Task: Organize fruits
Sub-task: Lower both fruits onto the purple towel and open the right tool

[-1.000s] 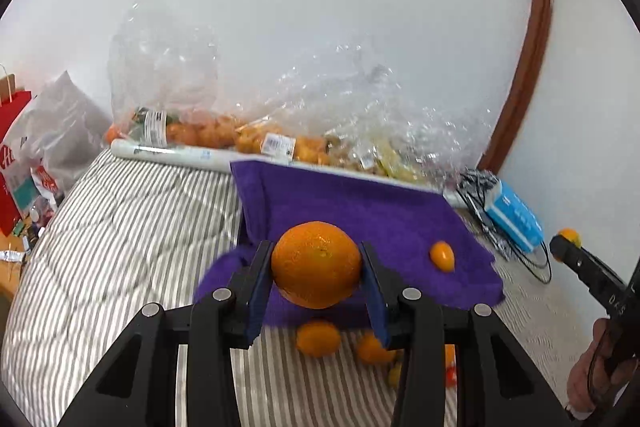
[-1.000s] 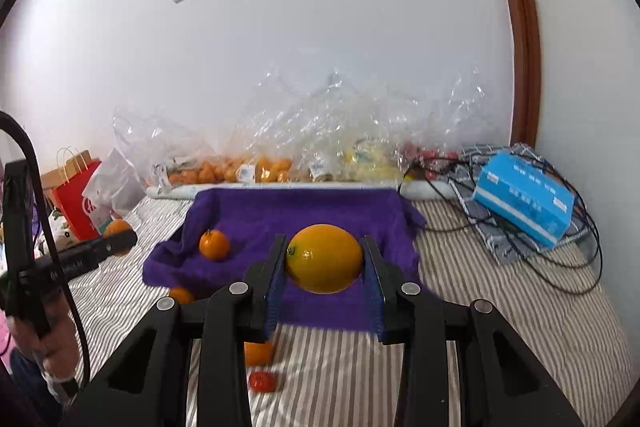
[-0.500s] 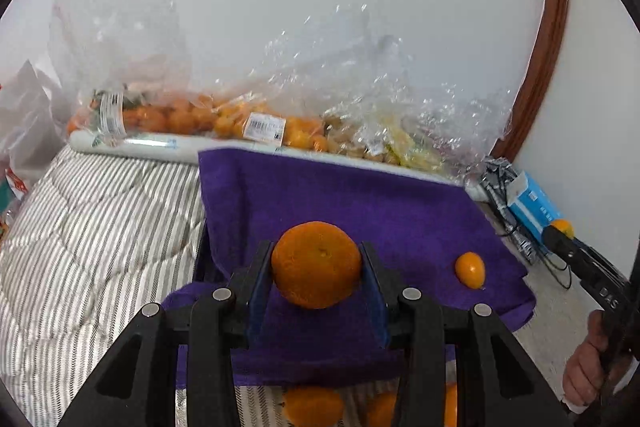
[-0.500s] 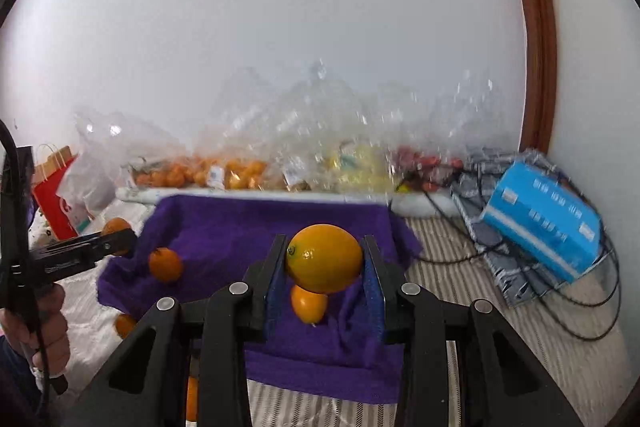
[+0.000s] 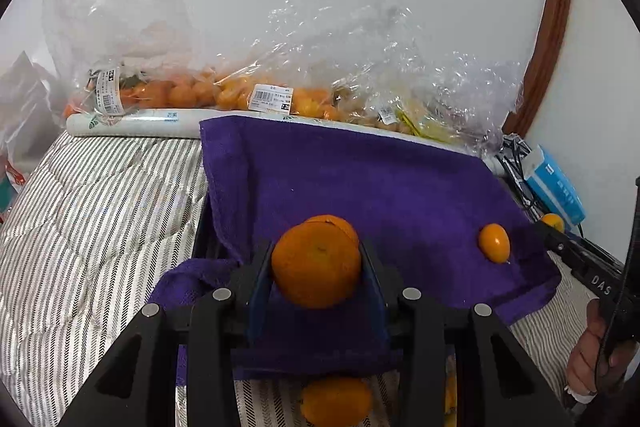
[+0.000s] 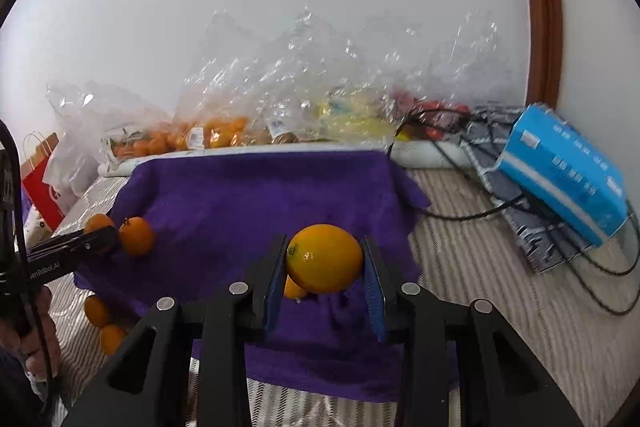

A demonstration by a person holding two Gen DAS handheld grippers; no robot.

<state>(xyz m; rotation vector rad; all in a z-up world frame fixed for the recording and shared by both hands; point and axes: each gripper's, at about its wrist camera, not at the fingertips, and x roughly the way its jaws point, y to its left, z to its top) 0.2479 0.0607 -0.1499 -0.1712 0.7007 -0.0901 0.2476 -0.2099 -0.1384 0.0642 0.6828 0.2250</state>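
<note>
Two tongs clamp fruit — orange [image 5: 316, 261], lemon [image 6: 325, 258] — over purple towel [image 5: 360, 183] on striped bedding [image 5: 100, 195].

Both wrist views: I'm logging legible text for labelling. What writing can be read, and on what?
"DAS" on the right gripper's arm.
"venRobot.AI", start cut off, on the left gripper's arm.
Barcode stickers on the fruit bags: too small.
Blue box print: blurred.

A dull, rough-skinned orange [image 5: 316, 263] is held above the purple towel's [image 5: 360, 183] near part, another orange [image 5: 334, 225] on the towel just behind it. A glossy yellow lemon [image 6: 324, 258] is held above the towel's near right part.
</note>
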